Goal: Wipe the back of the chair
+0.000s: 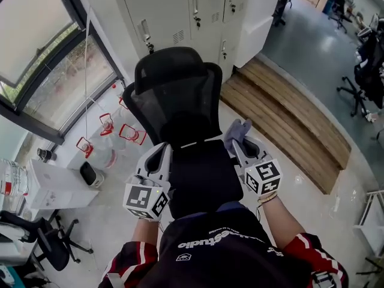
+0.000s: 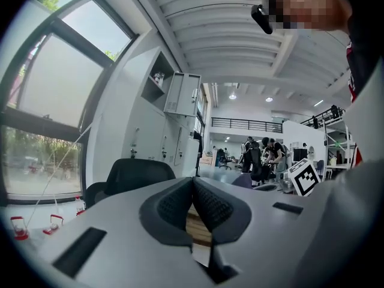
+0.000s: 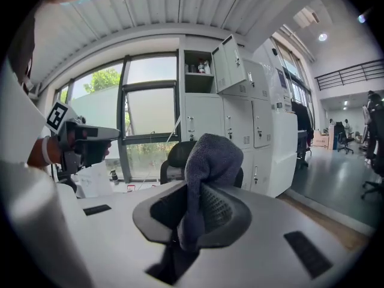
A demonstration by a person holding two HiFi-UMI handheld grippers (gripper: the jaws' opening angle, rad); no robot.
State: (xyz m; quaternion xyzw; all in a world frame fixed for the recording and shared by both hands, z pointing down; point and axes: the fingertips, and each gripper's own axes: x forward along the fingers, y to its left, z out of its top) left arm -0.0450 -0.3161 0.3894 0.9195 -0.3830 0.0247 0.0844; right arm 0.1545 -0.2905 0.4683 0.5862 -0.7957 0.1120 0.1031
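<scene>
Office chair stands at 12 o'clock from us, its black mesh back turned our way and its headrest on top. We start from our right hand-held gripper, which pinches a grey cloth. The cloth bunches up above the pads and a strip of it hangs down between them. In the head view this gripper lies at 4 o'clock of the mesh, just beside the right edge of the chair's back. The cloth is at that edge, and we cannot tell whether it touches. The chair shows behind the cloth in the right gripper view.

Our left hand-held gripper has its pads pressed together at the tips, with nothing held between them. It lies at 7 o'clock of the mesh, just beside the left edge of the lower back. A marker cube sits at its near end, by our wrist.

Beyond the chair, at 12 o'clock, stand white lockers. At 2 o'clock a wooden platform runs along the floor. At 10 o'clock is a large window, and below it, at 9 o'clock of the chair, clear water jugs with red handles stand on the floor.
</scene>
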